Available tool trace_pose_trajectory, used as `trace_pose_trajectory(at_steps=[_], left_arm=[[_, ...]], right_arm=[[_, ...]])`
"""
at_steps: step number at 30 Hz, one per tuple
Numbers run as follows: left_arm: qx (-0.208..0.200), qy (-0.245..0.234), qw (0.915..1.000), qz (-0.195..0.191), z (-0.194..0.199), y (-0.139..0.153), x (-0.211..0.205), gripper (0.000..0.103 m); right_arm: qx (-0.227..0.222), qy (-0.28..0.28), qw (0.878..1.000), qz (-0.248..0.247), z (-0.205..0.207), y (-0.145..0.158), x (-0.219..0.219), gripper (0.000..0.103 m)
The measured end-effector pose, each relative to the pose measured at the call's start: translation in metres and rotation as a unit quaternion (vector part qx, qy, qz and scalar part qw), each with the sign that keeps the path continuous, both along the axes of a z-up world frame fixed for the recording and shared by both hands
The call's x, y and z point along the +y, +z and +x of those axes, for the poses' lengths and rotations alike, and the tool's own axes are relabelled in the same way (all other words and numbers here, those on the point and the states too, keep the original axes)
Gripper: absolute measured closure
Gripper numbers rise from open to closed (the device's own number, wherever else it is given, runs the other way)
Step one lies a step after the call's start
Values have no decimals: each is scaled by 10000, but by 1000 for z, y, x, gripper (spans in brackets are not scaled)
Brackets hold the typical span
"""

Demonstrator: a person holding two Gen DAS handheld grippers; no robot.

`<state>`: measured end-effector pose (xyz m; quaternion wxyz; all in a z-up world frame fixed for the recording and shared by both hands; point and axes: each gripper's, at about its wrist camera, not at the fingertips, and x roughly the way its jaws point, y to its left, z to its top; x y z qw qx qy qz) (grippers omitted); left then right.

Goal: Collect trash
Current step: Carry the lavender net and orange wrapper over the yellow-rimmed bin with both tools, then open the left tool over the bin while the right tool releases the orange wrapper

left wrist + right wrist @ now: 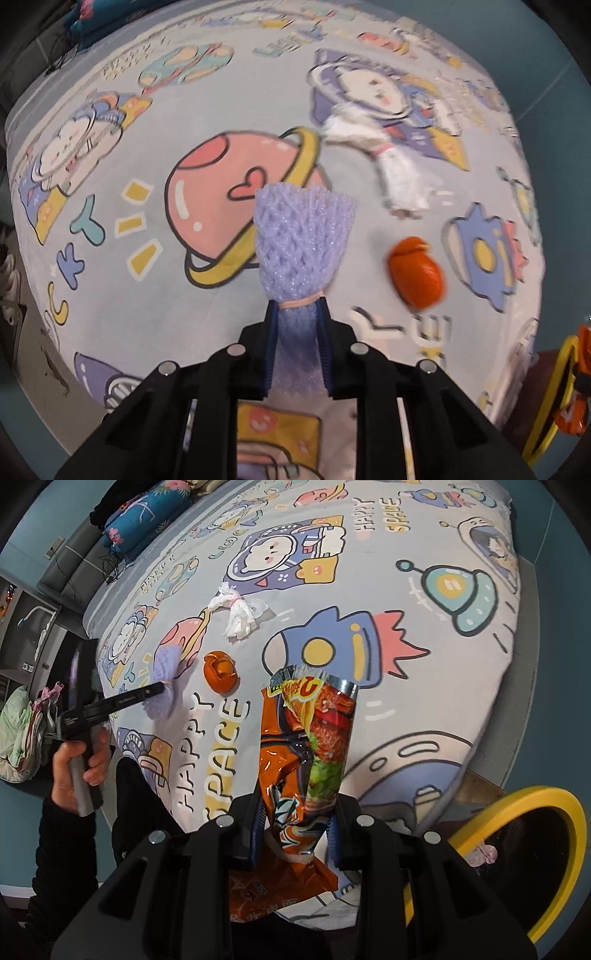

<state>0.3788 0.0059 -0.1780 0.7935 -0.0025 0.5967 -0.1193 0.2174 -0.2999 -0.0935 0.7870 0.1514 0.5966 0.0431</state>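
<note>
My left gripper [297, 306] is shut on a purple foam fruit net [304, 240] and holds it above the bed; it also shows in the right wrist view [162, 681]. My right gripper [295, 805] is shut on an orange snack bag [306, 746], held upright over the bed's near edge. An orange peel [415, 273] lies on the bedsheet right of the net, seen too in the right wrist view [221, 672]. A crumpled white tissue [384, 162] lies further back, also in the right wrist view [238, 614].
The bed has a cartoon space-print sheet [424, 602]. A yellow-rimmed bin [535, 849] stands off the bed's near right corner, also at the right edge of the left wrist view [554, 398]. A blue pillow [144, 515] lies at the far end.
</note>
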Motion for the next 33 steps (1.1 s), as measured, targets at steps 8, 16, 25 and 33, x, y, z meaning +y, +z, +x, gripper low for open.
trace_pose_trajectory(at_steps=[8,16,25,33], left_arm=[[-156,-966,9945,-383,-60,56,-62,84],[-211,-1923,9772,-873,-128,88,-136,84],[-213,-2734,9556,-1079,-190,103,-202,84],[-145,-3269,9388,-1081,-227,106,-256,84]], right_arm=[[-33,-567,9982,-169,-42,11,-39,77],[-254,-1358,9902,-181,-98,28,-91,76],[-545,-2112,9755,-300,-154,36,-136,76],[-535,-2412,9682,-397,-181,25,-161,75]])
